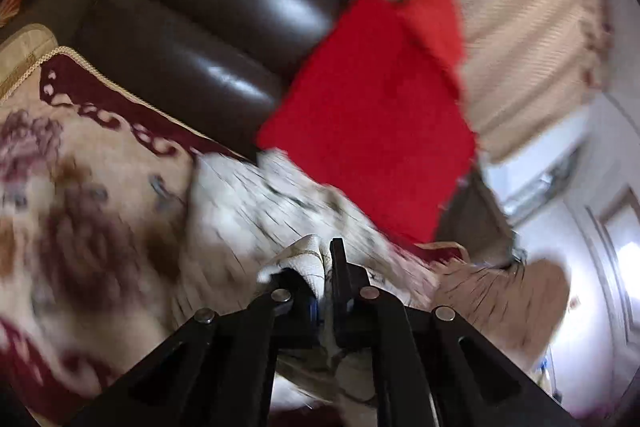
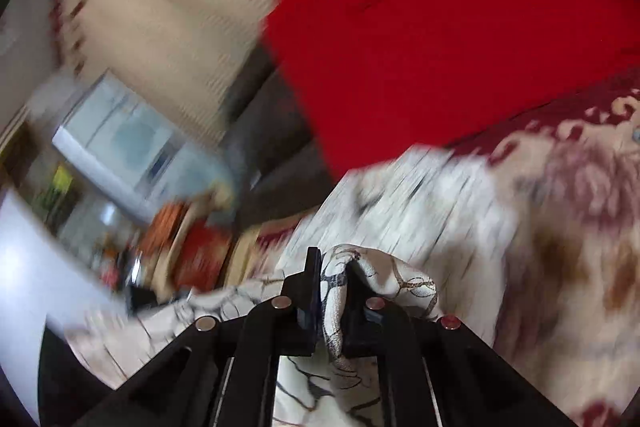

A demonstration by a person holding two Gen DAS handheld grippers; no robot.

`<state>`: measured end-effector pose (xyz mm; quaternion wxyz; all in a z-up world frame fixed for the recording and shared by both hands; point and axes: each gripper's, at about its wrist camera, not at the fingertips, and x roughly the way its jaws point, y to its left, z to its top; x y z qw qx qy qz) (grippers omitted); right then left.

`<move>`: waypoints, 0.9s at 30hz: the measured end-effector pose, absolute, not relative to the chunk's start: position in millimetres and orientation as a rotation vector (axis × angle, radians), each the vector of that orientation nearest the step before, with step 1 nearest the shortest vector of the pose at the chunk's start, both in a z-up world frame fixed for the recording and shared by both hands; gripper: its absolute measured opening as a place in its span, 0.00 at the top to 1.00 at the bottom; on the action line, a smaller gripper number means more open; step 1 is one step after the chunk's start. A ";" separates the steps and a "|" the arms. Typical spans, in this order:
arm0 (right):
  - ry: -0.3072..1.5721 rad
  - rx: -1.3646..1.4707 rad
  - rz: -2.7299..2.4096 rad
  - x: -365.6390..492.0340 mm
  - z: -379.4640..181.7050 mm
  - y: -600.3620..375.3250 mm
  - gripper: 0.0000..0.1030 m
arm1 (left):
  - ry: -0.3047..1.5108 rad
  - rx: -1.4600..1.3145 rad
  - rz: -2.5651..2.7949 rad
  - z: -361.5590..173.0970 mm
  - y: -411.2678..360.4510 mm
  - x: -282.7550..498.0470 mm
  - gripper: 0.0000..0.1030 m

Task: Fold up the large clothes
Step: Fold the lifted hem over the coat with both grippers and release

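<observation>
Left claw (image 1: 326, 267) and right claw (image 2: 332, 267) are each pinched on an edge of the cream patterned garment (image 1: 256, 203), raised above the floral sofa cover (image 1: 80, 187) — apparently mid-fold, though blur limits certainty. Next move calls for carrying both edges across evenly. No legible writing or brands.

White dark-veined garment (image 2: 340, 307), bunched, pinched

Ahead of the grippers stands a dark brown leather sofa (image 1: 208, 27) with a red cushion (image 1: 372, 115); behind hang beige curtains (image 1: 520, 39). A flowered cover (image 1: 80, 187) lies below.
</observation>
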<state>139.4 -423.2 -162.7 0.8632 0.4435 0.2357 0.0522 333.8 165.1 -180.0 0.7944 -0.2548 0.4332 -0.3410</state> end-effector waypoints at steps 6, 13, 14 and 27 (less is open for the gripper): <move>0.601 1.292 -0.130 213.3 -268.0 -498.0 0.69 | 1.228 -0.666 -0.529 -287.5 139.2 445.8 0.89; 0.531 1.200 -0.189 193.9 -259.9 -489.6 0.41 | 1.145 -0.866 -0.623 -299.1 158.2 441.7 0.83; 0.517 1.182 -0.194 191.3 -250.8 -487.6 0.41 | 1.117 -0.878 -0.635 -291.6 159.7 439.9 0.75; 0.731 0.861 -0.160 238.8 -227.4 -407.4 0.41 | 0.948 -0.712 -0.525 -228.6 142.3 395.4 0.18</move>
